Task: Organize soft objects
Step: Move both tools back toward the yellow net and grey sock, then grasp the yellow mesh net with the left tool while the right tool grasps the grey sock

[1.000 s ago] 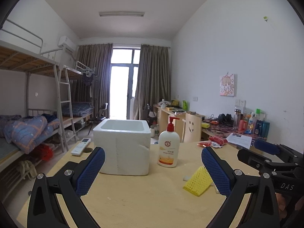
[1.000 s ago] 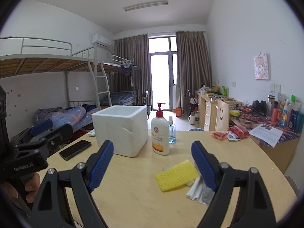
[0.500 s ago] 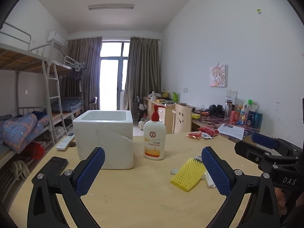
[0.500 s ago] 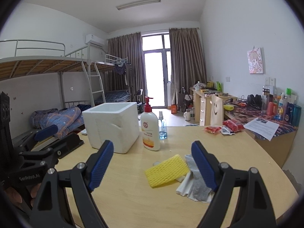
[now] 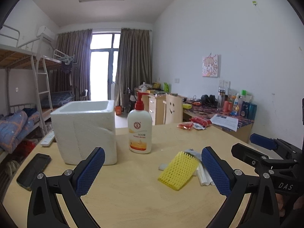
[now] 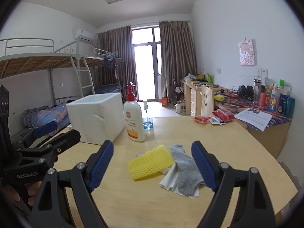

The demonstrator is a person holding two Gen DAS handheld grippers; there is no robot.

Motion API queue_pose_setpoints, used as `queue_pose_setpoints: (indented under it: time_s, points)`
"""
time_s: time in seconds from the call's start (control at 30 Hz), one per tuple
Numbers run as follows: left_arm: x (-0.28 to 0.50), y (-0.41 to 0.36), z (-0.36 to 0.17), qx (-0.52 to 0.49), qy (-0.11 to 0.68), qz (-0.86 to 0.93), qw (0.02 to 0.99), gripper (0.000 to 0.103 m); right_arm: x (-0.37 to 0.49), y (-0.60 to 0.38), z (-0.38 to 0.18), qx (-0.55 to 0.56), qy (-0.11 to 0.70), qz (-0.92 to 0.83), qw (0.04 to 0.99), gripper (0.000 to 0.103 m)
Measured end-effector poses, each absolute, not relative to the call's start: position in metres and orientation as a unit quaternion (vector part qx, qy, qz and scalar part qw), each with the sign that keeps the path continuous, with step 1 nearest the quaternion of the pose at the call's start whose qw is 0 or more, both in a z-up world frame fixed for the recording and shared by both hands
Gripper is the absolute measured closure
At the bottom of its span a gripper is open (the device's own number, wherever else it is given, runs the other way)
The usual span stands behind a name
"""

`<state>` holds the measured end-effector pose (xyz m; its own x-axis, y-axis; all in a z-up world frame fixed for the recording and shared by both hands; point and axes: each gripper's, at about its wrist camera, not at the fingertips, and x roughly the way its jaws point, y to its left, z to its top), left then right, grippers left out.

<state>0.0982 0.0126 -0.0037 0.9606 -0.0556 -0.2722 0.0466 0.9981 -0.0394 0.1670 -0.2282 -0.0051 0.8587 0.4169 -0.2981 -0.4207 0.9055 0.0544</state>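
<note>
Both grippers hang low over a pale wooden bench, each empty. The left gripper has its 2 blue-padded fingers spread wide, nothing between them. The right gripper also has its fingers spread wide, with no pad touching anything.

The soft things lie together in a small pile on the bench, in front of the right gripper and to the right of the left one. A yellow foam net sleeve lies tilted, its right end resting on the pile. Just beside it, touching, a grey sock lies across a folded white cloth. In the left wrist view the sleeve shows clearly, the white cloth peeks out at its right edge next to the right-hand finger, and the sock is mostly hidden.

A white foam box, open at the top, stands upright farther back on the left. Near its right side, apart from it, stands a white pump bottle with a red pump. A small clear bottle with blue liquid stands behind it. A black phone lies flat on the left edge of the bench, and a white remote lies beyond the box. Red snack packets sit at the far right of the bench, well apart from the pile.
</note>
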Motion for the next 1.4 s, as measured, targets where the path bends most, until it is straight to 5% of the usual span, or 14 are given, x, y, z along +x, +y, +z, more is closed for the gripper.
queue_pose_setpoints:
  time_s: [1.4]
  points:
    - [0.22,-0.031,-0.061,0.027,0.325,-0.125,0.937,0.001,0.247,-0.268,-0.062,-0.01,0.293,0.171,0.941,0.016]
